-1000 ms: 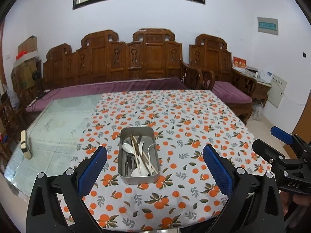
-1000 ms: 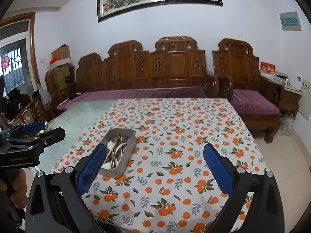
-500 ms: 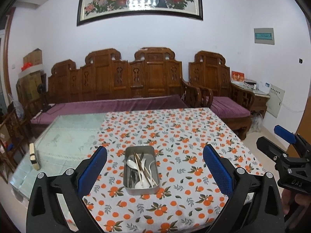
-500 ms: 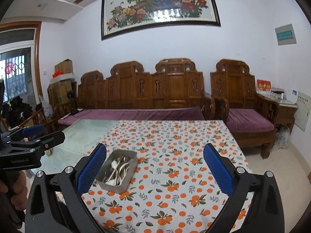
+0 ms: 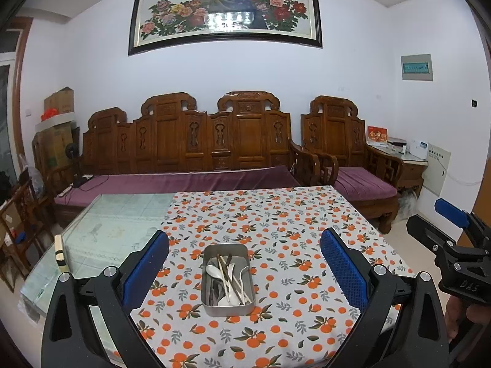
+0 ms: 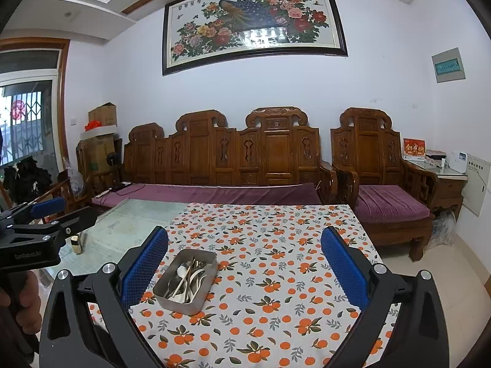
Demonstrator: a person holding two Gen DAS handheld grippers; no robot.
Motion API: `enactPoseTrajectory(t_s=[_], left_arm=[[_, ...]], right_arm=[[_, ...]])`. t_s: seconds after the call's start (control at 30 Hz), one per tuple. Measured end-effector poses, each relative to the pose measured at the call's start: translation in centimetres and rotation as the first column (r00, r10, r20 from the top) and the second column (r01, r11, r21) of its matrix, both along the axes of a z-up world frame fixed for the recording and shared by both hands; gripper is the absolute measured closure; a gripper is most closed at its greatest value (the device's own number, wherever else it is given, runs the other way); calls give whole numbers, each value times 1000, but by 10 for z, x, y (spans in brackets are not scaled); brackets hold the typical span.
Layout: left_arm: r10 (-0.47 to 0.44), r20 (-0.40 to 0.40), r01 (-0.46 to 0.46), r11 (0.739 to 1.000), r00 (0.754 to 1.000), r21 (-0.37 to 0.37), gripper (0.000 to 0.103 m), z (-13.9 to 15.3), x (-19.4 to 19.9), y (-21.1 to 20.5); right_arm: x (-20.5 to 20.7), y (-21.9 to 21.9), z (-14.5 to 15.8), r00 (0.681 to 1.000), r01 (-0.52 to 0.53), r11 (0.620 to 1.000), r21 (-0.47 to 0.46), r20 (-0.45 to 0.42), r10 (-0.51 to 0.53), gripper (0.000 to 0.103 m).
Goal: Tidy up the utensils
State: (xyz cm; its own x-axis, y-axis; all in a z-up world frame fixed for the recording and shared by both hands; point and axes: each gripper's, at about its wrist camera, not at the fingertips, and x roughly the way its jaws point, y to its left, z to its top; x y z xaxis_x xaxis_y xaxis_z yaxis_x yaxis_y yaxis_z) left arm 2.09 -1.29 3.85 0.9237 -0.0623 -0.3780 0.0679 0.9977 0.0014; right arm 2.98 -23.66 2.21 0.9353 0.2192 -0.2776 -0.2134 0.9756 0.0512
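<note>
- The left tongs [image 5: 244, 271] hung above the near edge of the worktop [image 5: 110, 233], their blue-padded fingers [image 5: 144, 271] spread wide apart with nothing between them
- The right tongs [image 6: 244, 271] were likewise held over the near edge, fingers [image 6: 343, 271] wide apart and empty
- A rectangular stainless-steel tray [image 5: 227, 306] sat on the white tablecloth printed with oranges and leaves [image 5: 276, 214], near the front of the worktop and clear of both tongs
- Inside the tray lay a loose, mixed heap of white spoons [image 5: 212, 271], metal spoons [image 6: 172, 285] and brown chopsticks [image 5: 225, 273], crossing one another
- The cloth covered the right part of the worktop; the left part was bare glass
- A small cream block with a dark band [image 5: 59, 253] stood on the glass near the left edge, well apart from the tray
- From the left wrist view the right tongs appeared at the far right, gripped by a hand [image 5: 460, 316]
- Behind the worktop stood a carved wooden bench with a purple cushion [image 5: 184, 181]
</note>
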Motion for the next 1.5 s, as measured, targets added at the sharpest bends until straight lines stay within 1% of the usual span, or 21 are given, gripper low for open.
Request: enactPoseTrajectory(t_s=[1.5], left_arm=[[5, -6, -5, 1000, 1000, -1, 8, -7, 0, -3]], right_arm=[[2, 0, -4, 1000, 4, 1000, -1, -4, -4, 3]])
